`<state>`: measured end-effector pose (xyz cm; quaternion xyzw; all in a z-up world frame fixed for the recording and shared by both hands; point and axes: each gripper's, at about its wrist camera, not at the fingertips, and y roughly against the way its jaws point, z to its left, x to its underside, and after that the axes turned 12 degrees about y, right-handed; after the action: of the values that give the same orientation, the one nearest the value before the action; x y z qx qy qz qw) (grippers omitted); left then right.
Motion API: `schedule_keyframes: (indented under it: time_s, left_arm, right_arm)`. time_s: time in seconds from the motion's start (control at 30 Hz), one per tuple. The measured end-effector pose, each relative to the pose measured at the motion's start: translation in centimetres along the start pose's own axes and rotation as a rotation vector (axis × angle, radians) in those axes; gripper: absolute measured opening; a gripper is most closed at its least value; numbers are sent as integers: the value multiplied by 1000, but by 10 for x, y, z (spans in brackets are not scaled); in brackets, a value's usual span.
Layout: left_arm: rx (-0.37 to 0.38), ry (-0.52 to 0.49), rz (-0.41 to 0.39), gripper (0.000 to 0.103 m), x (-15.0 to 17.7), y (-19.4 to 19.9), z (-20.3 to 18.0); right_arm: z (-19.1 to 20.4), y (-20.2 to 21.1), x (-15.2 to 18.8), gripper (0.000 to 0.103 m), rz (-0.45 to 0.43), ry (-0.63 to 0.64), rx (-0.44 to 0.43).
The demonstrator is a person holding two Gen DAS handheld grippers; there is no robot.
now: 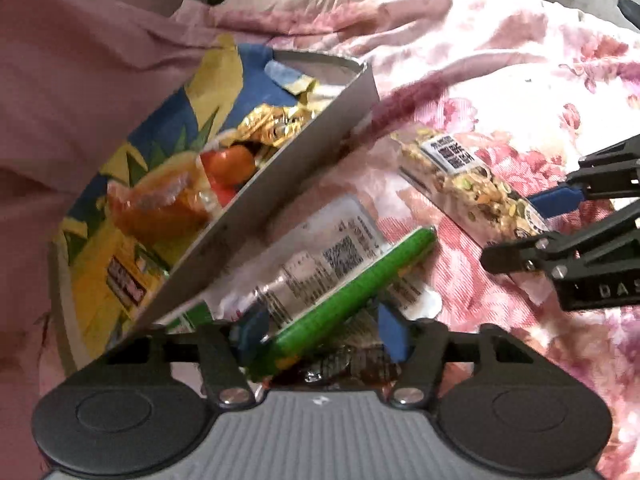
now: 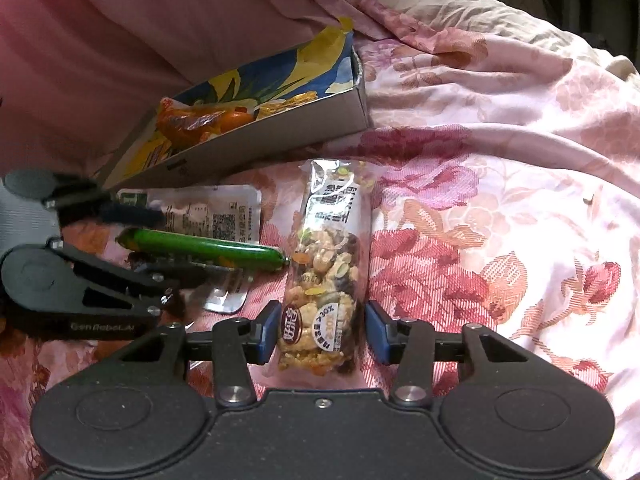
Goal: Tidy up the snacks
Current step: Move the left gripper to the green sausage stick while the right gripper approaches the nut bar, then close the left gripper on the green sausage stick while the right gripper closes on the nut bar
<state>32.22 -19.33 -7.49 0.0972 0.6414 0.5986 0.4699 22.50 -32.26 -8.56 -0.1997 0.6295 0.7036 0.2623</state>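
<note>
An open cardboard box [image 1: 280,184] printed blue and yellow lies on the bed with orange and gold wrapped snacks inside; the right wrist view shows the box [image 2: 280,128] at the upper left. A green sausage stick [image 1: 360,288] lies slantwise over a silver packet [image 1: 320,264], between the jaws of my left gripper [image 1: 322,334], whose pads stand apart from it on at least one side. A clear packet of mixed nuts [image 2: 324,264] lies lengthwise on the bedspread. My right gripper [image 2: 325,332] has both blue pads against its near end.
A pink floral bedspread [image 2: 500,240] covers the surface. Plain pink cloth [image 2: 140,20] rises behind the box, and a beige pillow [image 2: 460,12] lies at the back. A dark wrapper [image 1: 352,364] sits under the left gripper. The two grippers are close together.
</note>
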Motion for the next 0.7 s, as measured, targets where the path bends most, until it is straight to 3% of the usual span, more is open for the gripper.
schedule_keyframes:
  time_s: [0.37, 0.57, 0.7]
  left_arm:
    - [29, 162, 17, 43, 24, 16, 2]
    - [96, 352, 84, 29, 38, 27, 6]
    - [94, 369, 99, 27, 42, 27, 2]
  right_arm:
    - [-2, 0, 0, 48, -6, -17, -9]
    - [-4, 3, 1, 43, -1, -35, -20]
    - [-4, 4, 1, 43, 3, -38, -23]
